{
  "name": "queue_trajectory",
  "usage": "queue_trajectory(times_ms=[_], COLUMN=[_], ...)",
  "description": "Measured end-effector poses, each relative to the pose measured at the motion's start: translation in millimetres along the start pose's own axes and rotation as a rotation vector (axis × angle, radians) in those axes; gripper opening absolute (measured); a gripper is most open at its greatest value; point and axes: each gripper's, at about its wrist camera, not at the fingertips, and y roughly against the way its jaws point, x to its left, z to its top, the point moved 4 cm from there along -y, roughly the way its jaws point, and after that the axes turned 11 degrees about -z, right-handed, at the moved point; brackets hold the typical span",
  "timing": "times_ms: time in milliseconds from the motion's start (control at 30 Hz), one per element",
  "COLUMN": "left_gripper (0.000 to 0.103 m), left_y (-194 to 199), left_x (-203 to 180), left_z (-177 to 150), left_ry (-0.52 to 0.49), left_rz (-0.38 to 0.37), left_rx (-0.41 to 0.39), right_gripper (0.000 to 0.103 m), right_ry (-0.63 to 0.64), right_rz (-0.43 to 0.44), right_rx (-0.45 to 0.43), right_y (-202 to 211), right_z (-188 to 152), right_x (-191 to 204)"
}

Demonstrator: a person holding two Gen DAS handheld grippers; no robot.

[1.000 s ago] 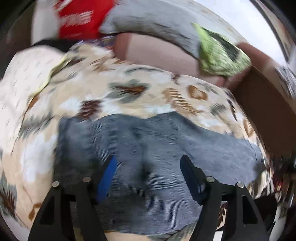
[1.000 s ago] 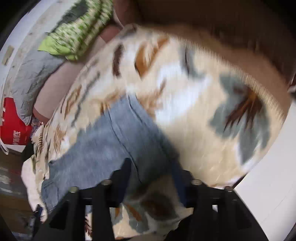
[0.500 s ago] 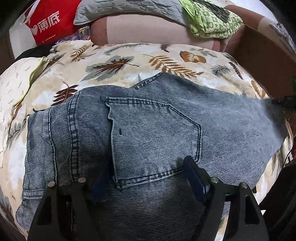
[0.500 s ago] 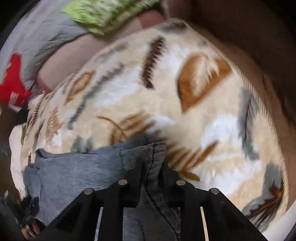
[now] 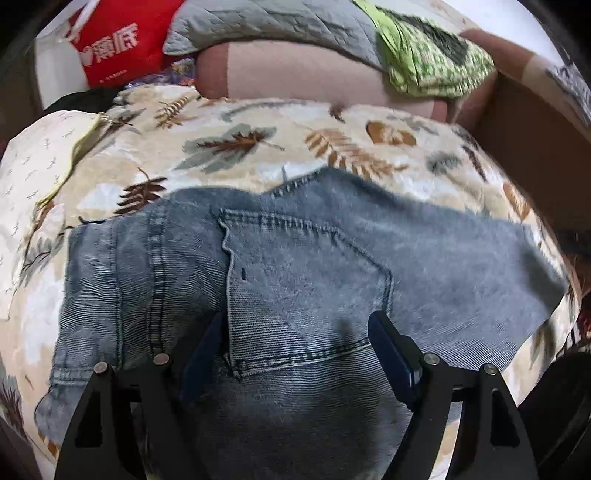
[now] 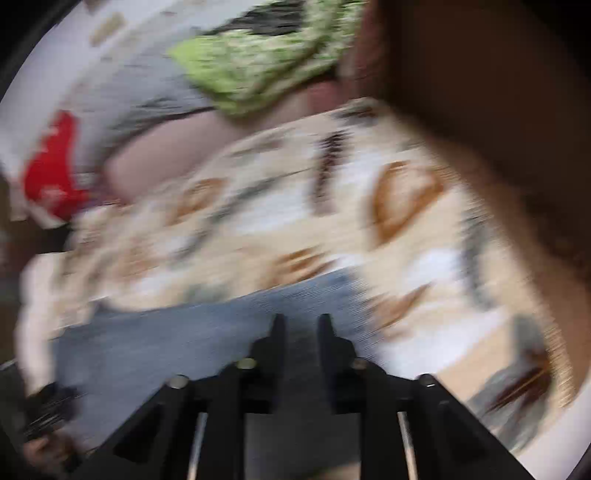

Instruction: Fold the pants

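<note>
1. Nearest in the left wrist view, the left gripper (image 5: 295, 350) hangs with its jaws spread wide, one on each side of the back pocket (image 5: 303, 291), gripping nothing. Half a second ago it stood over the same pocket, so this hand has barely shifted.

2. In the right wrist view, the right gripper (image 6: 299, 328) has its jaws drawn narrow on the far end of the pants (image 6: 192, 332). A second ago they were wide; half a second ago they had closed over the hem seam. The picture is now heavily blurred, so I judge the grip holds, and the hand is moving fast.

3. The pants (image 5: 280, 280) lie flat, seat side up, on the leaf-print bedspread (image 5: 236, 144), waistband toward the left.

4. Meaning for the task: the leg end is caught and probably being carried toward the waist for a lengthwise fold, with the left hand placed to pin the seat.

5. Farther off lie a pink bolster (image 5: 295, 74), a green cloth (image 5: 432, 62), a grey quilt (image 5: 266, 22) and a red bag (image 5: 122, 40).
</note>
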Motion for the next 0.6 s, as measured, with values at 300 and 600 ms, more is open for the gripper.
queue_trajectory(times_ms=[300,600], left_gripper=[0.081,0.081], left_y=[7.3,60.6], left_x=[16.8,60.6], left_z=[-12.1,-14.3], left_ry=[-0.028,0.073], left_rz=[0.175,0.328], left_rx=[0.047,-0.123], right_gripper=[0.075,0.075], right_ry=[0.077,0.374], right_rz=[-0.122,0.171], right_rx=[0.086,0.097], right_y=[-24.8,-32.4], right_z=[-30.0,-1.2], right_x=[37.7,223.5])
